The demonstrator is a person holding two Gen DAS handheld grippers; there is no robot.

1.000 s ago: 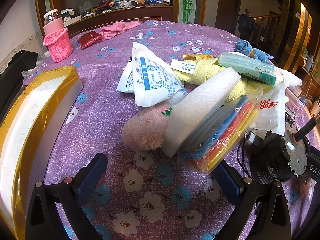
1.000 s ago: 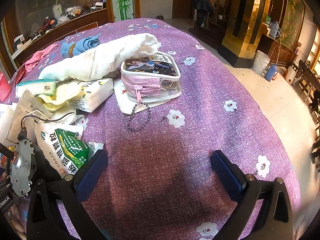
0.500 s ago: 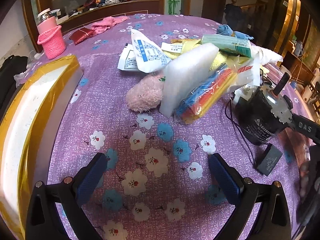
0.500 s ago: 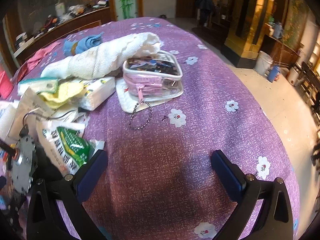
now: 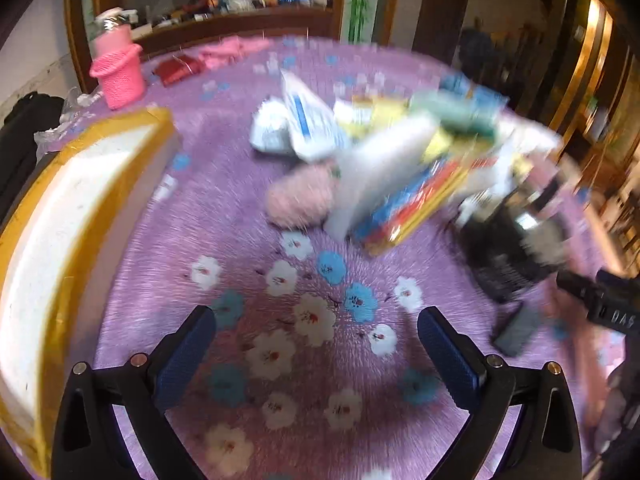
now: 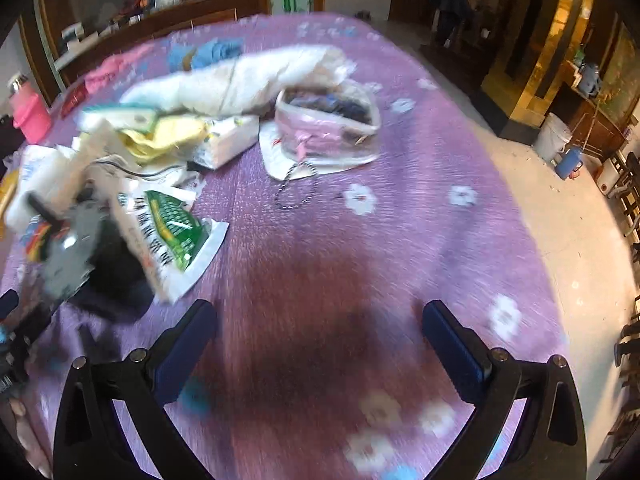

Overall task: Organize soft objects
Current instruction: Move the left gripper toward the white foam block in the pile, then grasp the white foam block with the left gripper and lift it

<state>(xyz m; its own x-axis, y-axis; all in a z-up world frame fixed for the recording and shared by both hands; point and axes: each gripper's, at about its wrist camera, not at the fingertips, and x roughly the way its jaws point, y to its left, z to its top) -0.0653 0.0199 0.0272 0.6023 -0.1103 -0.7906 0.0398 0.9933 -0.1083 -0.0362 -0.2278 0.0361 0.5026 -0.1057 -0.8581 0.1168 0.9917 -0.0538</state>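
Both views are motion-blurred. A pile of soft things lies mid-table: a pink fluffy ball (image 5: 302, 196), a white foam slab (image 5: 380, 168), a pack of coloured cloths (image 5: 416, 204), white packets (image 5: 308, 124) and a yellow towel. My left gripper (image 5: 316, 354) is open and empty, well short of the pile. In the right wrist view a rolled white towel (image 6: 248, 80), a clear pink pouch (image 6: 328, 120) and a green-printed bag (image 6: 168, 232) lie ahead. My right gripper (image 6: 320, 350) is open and empty over bare cloth.
A yellow-rimmed white box (image 5: 60, 220) stands at the left. A pink knitted cup (image 5: 118, 76) is at the back left. A black motor (image 5: 516, 240) with a cable sits right of the pile, also in the right wrist view (image 6: 76, 248). The table's right edge (image 6: 532, 208) drops to the floor.
Both grippers have pulled back and up from the pile, so it looks smaller and farther away. Both views have turned blurred. The jaws stay open.
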